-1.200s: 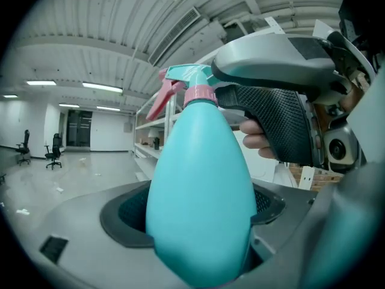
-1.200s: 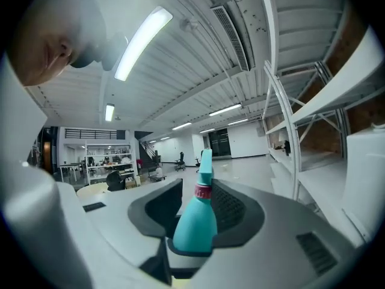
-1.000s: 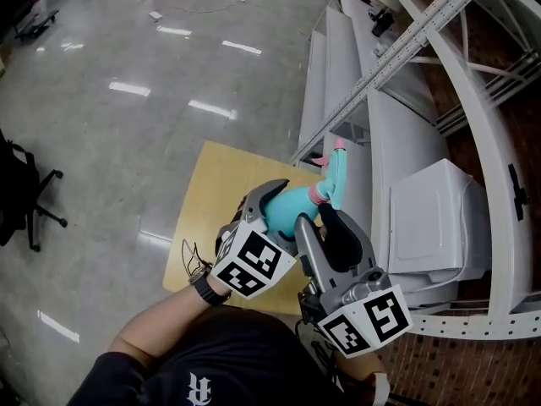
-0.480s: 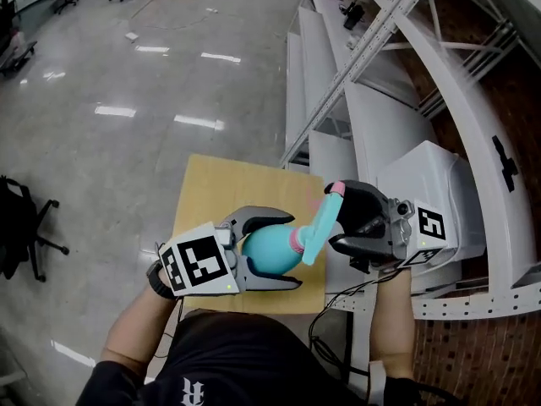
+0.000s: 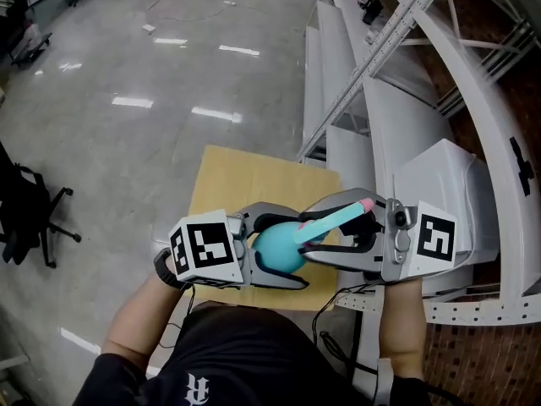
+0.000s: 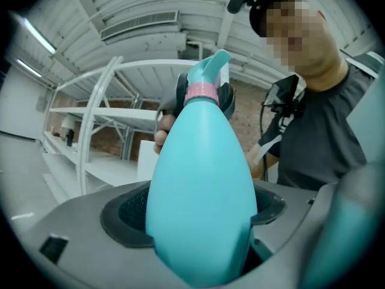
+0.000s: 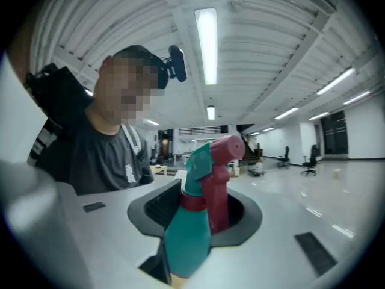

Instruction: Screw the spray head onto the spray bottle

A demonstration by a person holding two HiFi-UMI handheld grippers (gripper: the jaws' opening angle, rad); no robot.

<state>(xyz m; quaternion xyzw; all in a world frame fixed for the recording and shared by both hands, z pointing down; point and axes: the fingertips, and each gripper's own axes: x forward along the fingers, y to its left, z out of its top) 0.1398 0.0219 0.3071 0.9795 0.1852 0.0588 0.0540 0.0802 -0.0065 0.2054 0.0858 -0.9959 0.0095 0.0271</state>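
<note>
Head view: your left gripper pinches the bottle by its round body, jaws wide around it. Your right gripper faces it. Its jaws have just been closing, and the spray head is between them. Both are held in the air above the near edge of a yellow table. There is shiny grey floor, white racks on the right and a chair on the left. The bottle's long axis lies about level, running left to right in the picture, head end toward your right gripper, pink tip up and right.

Left gripper view: the pads press both sides of the body. The bottle points straight away along the jaws, neck at the far end. The spray head sits on the neck above a pink collar. Behind it are the right gripper, racks, a brick wall and your dark T-shirt.

Right gripper view: the spray head stands between the pads, both against it, leaning up and right. Strip lights run overhead, with an open hall and far chairs beyond.
</note>
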